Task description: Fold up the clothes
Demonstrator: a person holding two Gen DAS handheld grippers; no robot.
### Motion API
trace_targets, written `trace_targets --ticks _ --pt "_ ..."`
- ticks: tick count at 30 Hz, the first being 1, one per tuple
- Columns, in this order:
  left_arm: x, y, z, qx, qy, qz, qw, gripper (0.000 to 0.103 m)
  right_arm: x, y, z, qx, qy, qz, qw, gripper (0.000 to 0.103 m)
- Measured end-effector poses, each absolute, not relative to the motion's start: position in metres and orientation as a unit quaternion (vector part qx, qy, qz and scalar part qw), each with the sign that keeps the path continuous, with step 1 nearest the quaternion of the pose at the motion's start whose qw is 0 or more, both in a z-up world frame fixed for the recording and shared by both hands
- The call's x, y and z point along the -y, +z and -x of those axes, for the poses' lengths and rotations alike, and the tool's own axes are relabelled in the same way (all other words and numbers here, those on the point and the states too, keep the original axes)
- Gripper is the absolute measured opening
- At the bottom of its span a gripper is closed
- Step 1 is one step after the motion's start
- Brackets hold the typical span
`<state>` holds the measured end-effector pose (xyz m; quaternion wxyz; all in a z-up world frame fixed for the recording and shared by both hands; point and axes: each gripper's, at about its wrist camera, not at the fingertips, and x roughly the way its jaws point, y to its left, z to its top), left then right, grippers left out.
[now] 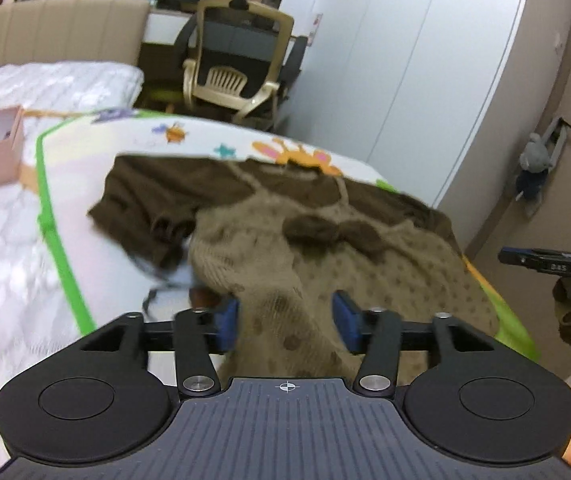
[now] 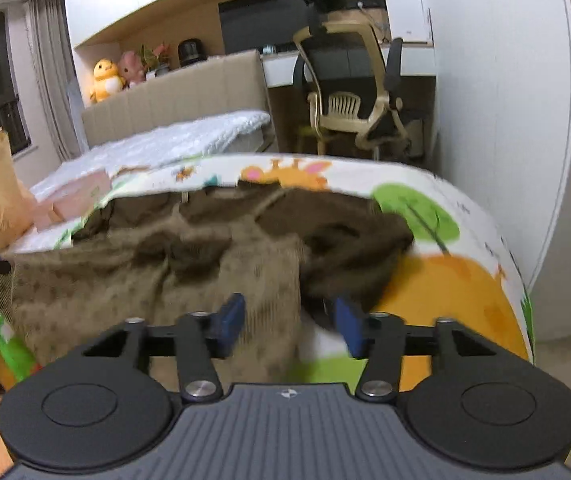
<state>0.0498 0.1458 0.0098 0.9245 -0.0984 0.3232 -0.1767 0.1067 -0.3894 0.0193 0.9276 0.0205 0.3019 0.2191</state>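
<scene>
Garment: brown dotted knit dress point(image 1: 325, 248), frame centre, on cartoon mat point(image 1: 85, 152). Left gripper point(image 1: 285, 320) and right gripper point(image 2: 289, 320): fingers spread, fabric between them, unclamped.

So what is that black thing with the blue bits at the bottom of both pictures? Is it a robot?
Not a robot. A person holds one grabbing tool in each hand, and each tool carries a camera looking along its two fingers. One picture comes from the left gripper, the other from the right gripper. The blue bits are the finger pads. On the colourful cartoon-animal play mat lies a brown knitted dress with tan dotted front and dark bow. Both tools have their fingers spread apart, with the dress's tan cloth between them, so they look open, not squeezing it. The pictures are blurry, though.
</scene>
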Motion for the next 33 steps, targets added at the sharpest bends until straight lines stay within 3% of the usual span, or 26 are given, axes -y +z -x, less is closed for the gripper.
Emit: trace_targets --ticks 4,10,12,13,14,17,25,31,33 --pt "-0.154 -0.016 -0.038 -0.333 -0.188 0.101 0.918 0.078 0.386 -0.012 -0.089 -0.338 0.251 -0.01 0.907 0.059" --pt "-0.14 -0.04 -0.047 -0.346 -0.207 0.1 0.91 0.081 0.357 -0.041 -0.089 -0.354 0.289 -0.018 0.889 0.057" --pt "-0.13 -0.044 -0.05 -0.354 -0.213 0.094 0.906 0.078 0.341 -0.04 -0.085 -0.351 0.315 -0.009 0.882 0.032" --pt "-0.124 -0.046 -0.051 -0.357 -0.214 0.09 0.905 0.072 0.333 -0.038 -0.084 -0.351 0.327 -0.008 0.878 0.019" --pt "-0.118 -0.045 -0.052 -0.357 -0.211 0.082 0.906 0.052 0.327 -0.035 -0.084 -0.35 0.335 -0.014 0.875 0.016" --pt "-0.106 -0.033 -0.057 -0.351 -0.207 0.076 0.91 0.021 0.32 -0.012 -0.086 -0.331 0.355 -0.039 0.873 0.012" --pt "-0.128 0.072 -0.056 -0.229 -0.205 0.135 0.942 0.019 0.369 0.09 -0.098 -0.208 0.362 -0.157 0.895 0.008" --pt "-0.133 0.085 -0.033 -0.208 -0.183 0.109 0.955 0.022 0.385 0.092 -0.071 -0.184 0.334 -0.124 0.916 0.008" --pt "-0.135 0.083 -0.03 -0.213 -0.177 0.107 0.955 0.031 0.383 0.085 -0.065 -0.19 0.313 -0.087 0.927 0.01"
